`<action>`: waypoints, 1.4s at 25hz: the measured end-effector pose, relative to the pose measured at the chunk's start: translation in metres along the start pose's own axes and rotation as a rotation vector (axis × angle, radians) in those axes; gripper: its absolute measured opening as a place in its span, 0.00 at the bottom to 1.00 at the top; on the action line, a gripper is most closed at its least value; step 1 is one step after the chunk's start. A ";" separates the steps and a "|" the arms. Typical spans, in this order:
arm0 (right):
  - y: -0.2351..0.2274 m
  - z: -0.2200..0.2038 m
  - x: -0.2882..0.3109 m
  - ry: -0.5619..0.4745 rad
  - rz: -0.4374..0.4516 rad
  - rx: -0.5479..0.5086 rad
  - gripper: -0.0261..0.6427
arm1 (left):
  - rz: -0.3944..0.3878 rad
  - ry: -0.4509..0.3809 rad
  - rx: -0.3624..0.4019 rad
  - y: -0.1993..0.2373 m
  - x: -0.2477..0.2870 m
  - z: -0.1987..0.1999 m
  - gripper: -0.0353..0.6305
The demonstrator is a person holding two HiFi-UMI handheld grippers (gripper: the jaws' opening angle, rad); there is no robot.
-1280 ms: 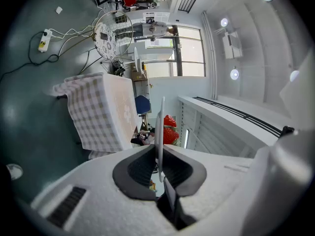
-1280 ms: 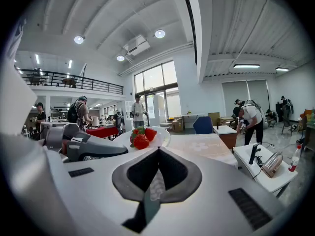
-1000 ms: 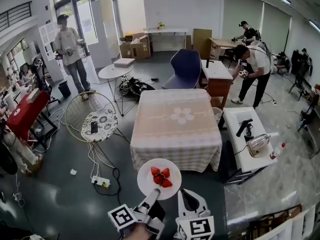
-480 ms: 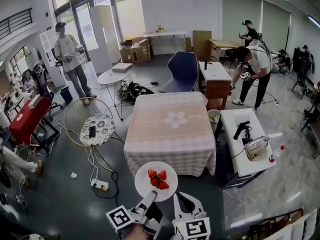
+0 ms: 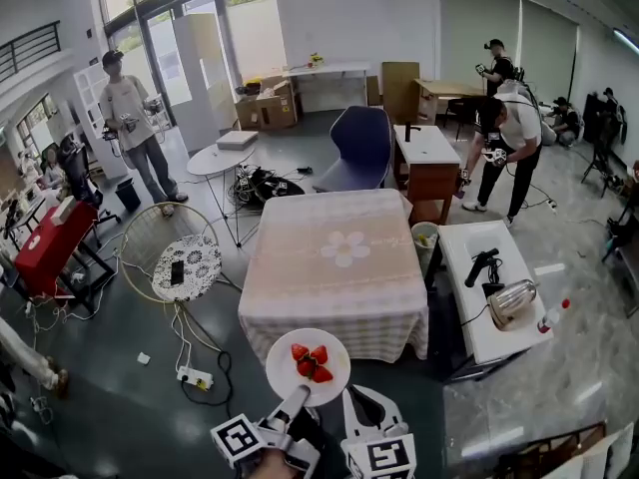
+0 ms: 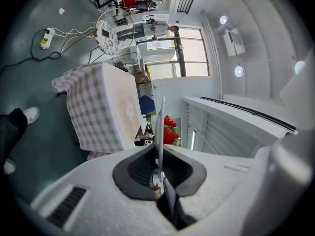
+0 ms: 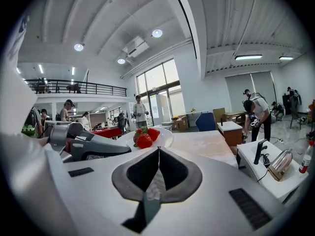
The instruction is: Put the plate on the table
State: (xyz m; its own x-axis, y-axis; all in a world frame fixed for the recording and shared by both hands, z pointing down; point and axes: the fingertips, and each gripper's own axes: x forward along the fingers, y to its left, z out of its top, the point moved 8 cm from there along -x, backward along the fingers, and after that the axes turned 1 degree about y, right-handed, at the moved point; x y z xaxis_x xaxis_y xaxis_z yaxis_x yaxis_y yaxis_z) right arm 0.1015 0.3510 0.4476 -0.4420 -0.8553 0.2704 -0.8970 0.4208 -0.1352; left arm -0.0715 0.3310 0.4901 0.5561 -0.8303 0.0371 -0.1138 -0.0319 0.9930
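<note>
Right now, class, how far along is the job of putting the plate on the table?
Done: the plate with strawberries is picked up, its rim clamped in the left gripper. In hand: it hangs in the air by the near edge of the cloth-covered table. Left: set it on the tabletop and let go. The right gripper is shut and empty.

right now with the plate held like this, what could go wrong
The left gripper pinches the plate by its near rim only, so it could tip or slip. The loose strawberries could roll off if it tilts. The plate looks short of the table; released early, it would fall.
</note>
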 end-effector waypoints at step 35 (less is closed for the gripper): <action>-0.023 0.077 0.321 0.180 -0.081 -0.078 0.04 | 0.017 0.113 -0.143 0.073 0.203 0.264 0.09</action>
State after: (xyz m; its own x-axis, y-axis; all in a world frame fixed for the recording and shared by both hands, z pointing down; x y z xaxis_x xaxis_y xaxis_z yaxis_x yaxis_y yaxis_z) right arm -0.0195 0.0434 0.4639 -0.3552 -0.8224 0.4444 -0.9240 0.3808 -0.0341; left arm -0.1846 0.0130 0.5404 0.6447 -0.7622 0.0579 -0.0097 0.0676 0.9977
